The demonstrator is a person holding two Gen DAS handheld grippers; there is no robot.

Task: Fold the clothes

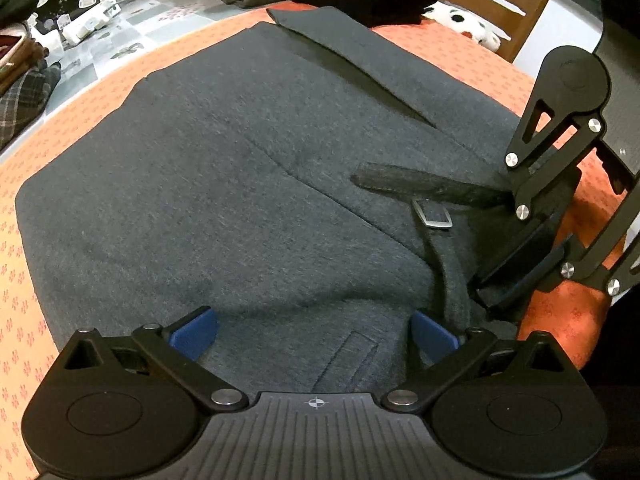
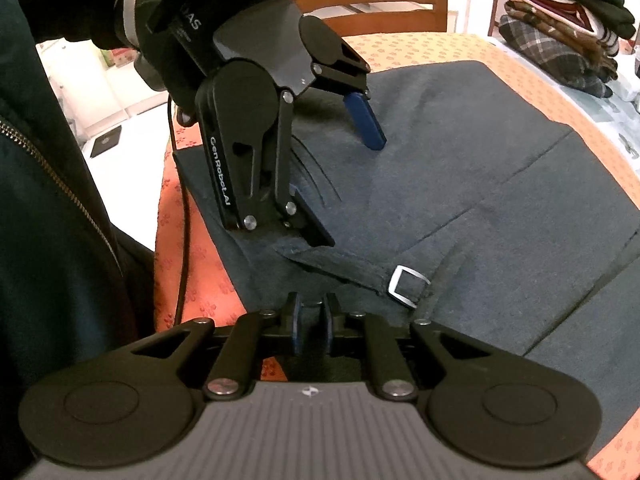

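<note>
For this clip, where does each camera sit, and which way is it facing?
Left wrist: on the left tool, angled down across the grey garment on the orange tablecloth; its blue pads stand wide apart; the right tool enters at right.
Right wrist: on the right tool, angled down at the garment's strap end; pads nearly together on fabric; gloved hand and jacket show at left.
Shared: garment, buckle, tablecloth, each other's tool.
</note>
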